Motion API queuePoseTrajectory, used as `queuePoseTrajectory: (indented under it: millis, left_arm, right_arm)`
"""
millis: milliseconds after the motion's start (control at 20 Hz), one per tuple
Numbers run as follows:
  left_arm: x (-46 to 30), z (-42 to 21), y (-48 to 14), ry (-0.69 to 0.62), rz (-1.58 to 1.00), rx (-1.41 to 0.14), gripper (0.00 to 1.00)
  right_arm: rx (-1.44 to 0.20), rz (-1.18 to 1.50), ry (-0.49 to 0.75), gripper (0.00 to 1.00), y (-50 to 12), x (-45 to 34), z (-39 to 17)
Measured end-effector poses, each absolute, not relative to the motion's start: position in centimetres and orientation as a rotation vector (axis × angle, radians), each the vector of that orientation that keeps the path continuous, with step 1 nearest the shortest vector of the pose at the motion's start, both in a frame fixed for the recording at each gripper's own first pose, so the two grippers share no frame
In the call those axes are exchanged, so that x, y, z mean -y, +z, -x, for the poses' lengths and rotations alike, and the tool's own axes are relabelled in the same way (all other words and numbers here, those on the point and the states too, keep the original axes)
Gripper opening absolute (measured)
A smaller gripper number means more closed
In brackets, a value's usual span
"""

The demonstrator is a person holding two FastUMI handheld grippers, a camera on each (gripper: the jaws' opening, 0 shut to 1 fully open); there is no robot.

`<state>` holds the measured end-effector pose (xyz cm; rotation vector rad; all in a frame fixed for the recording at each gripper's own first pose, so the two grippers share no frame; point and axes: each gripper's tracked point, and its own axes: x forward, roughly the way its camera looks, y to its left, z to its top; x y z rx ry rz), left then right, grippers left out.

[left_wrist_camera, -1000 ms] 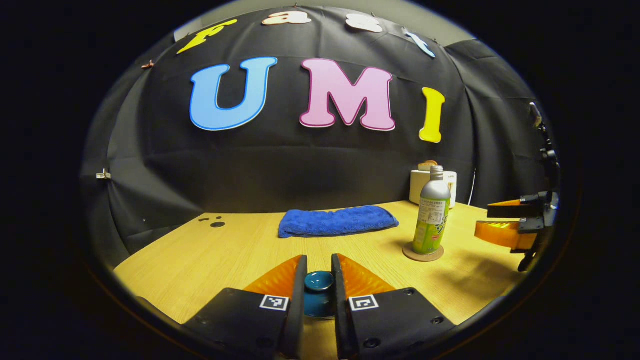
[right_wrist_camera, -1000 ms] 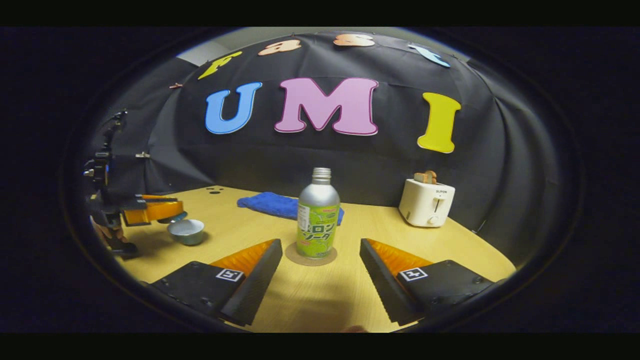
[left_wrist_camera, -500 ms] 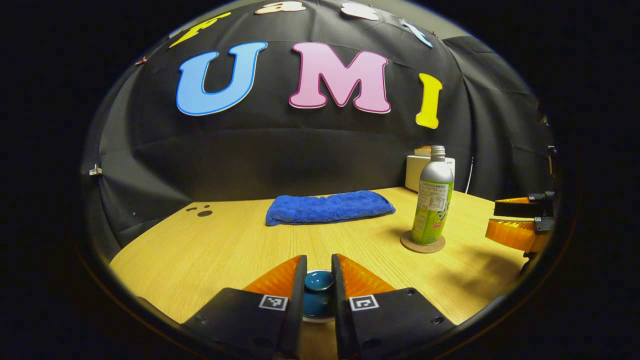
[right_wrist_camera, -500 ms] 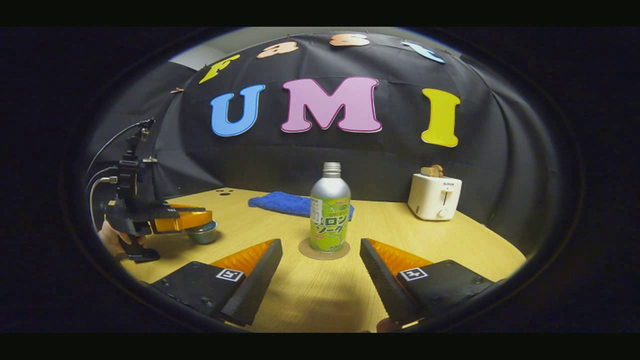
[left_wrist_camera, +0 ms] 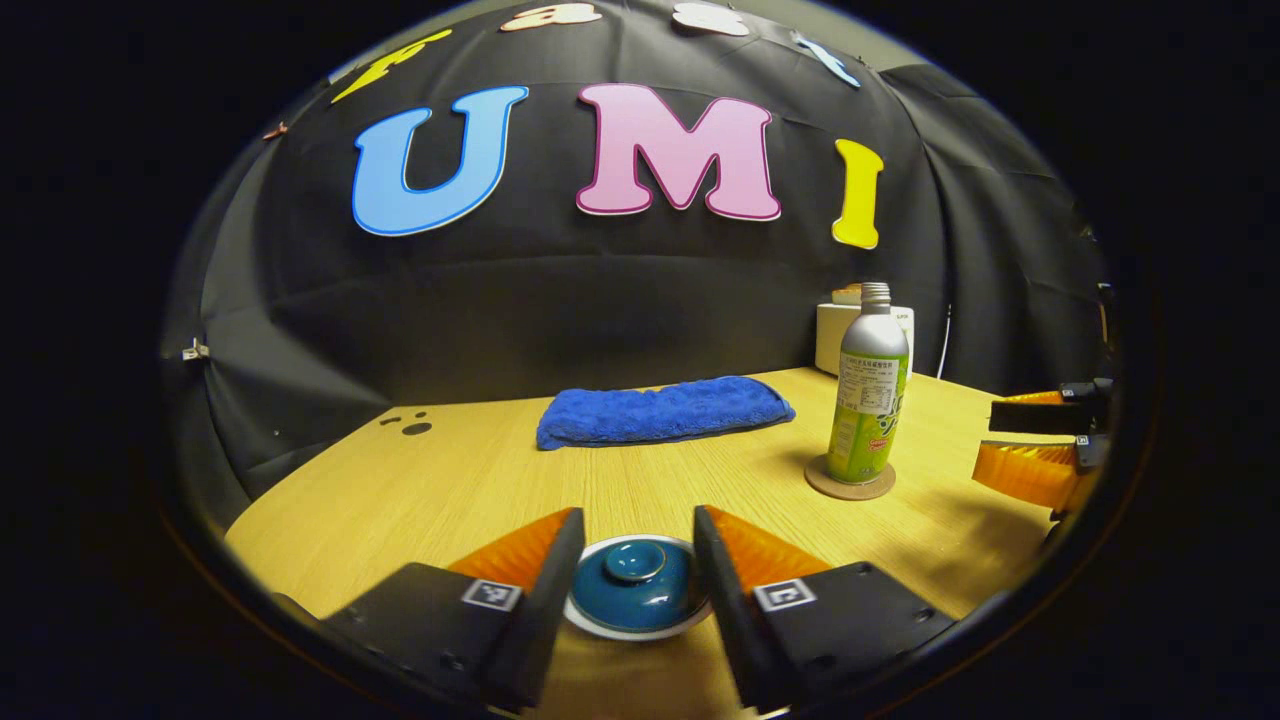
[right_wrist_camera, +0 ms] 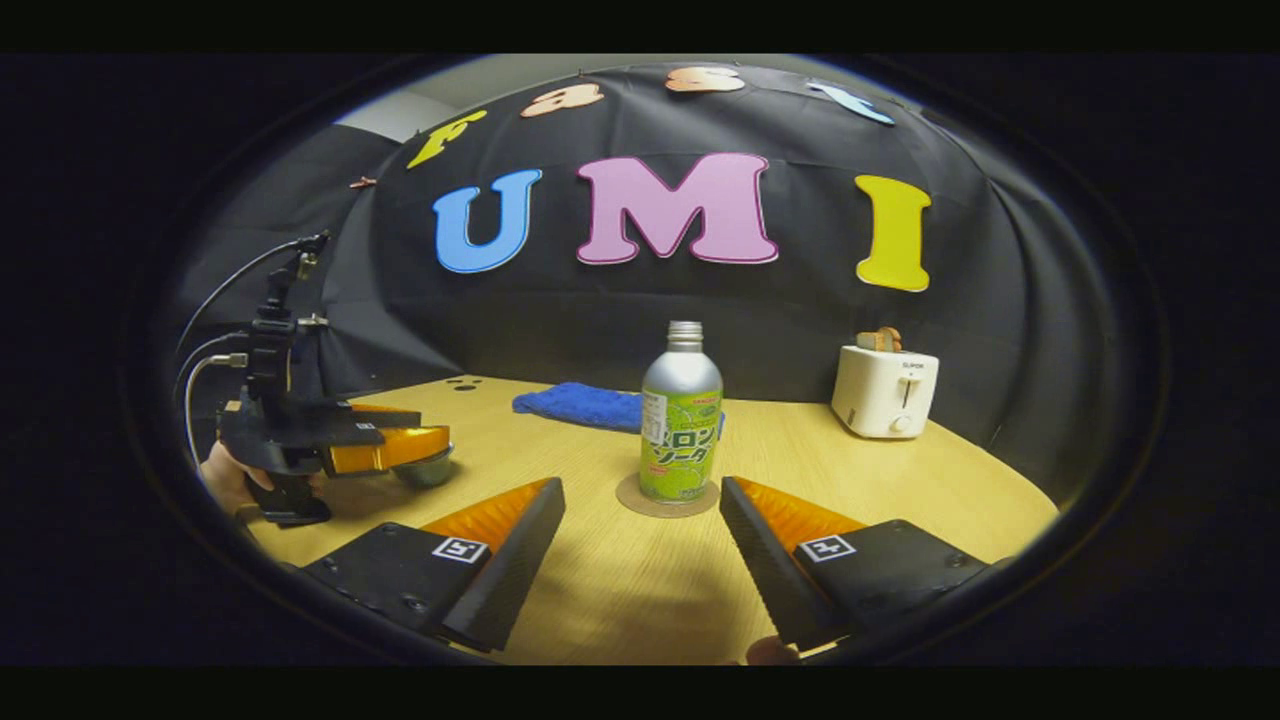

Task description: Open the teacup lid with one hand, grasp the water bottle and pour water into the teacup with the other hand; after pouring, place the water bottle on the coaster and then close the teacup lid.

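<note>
Fingers of both left gripper (left_wrist_camera: 630, 560) and right gripper (right_wrist_camera: 642, 520) spread; bottle (right_wrist_camera: 681, 425) label seemingly Japanese.

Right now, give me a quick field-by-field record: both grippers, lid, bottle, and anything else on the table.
left gripper: open, fingers either side of the lid, not pressing
teacup lid: blue, seated on the teacup
right gripper: open, empty, short of the bottle
water bottle: upright on the coaster
blue towel: lying at the table's back
toaster: back right, bread in slot
</note>
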<state>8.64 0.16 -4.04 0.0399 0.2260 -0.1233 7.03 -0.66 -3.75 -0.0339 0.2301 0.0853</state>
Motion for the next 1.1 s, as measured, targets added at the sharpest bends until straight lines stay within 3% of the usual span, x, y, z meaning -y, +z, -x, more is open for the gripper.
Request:
queuePoseTrajectory:
  millis: [100,300,500,800,1100]
  left_arm:
    - [-0.6,-7.9,-2.7,-0.092,-0.065,-0.179,0.99]
    - [-0.4,-5.0,2.0,-0.055,0.005,-0.001,0.97]
    - [1.9,-1.7,4.1,-0.098,0.080,0.086,0.97]
    - [3.8,-0.1,1.7,-0.129,0.134,0.039,0.97]
    - [1.3,-1.2,-0.8,-0.056,0.163,-0.050,0.97]
  right_arm:
    - [-0.211,0.028,0.088,0.97,-3.1,0.6,-7.1]
    - [-0.147,0.018,0.067,0.96,-1.6,1.0,-7.2]
    - [-0.127,-0.017,0.079,0.96,-1.5,0.0,-6.3]
    - [-0.103,0.022,0.044,0.97,-2.1,0.1,-6.0]
    - [-0.091,0.027,0.050,0.97,-2.6,-0.2,-5.9]
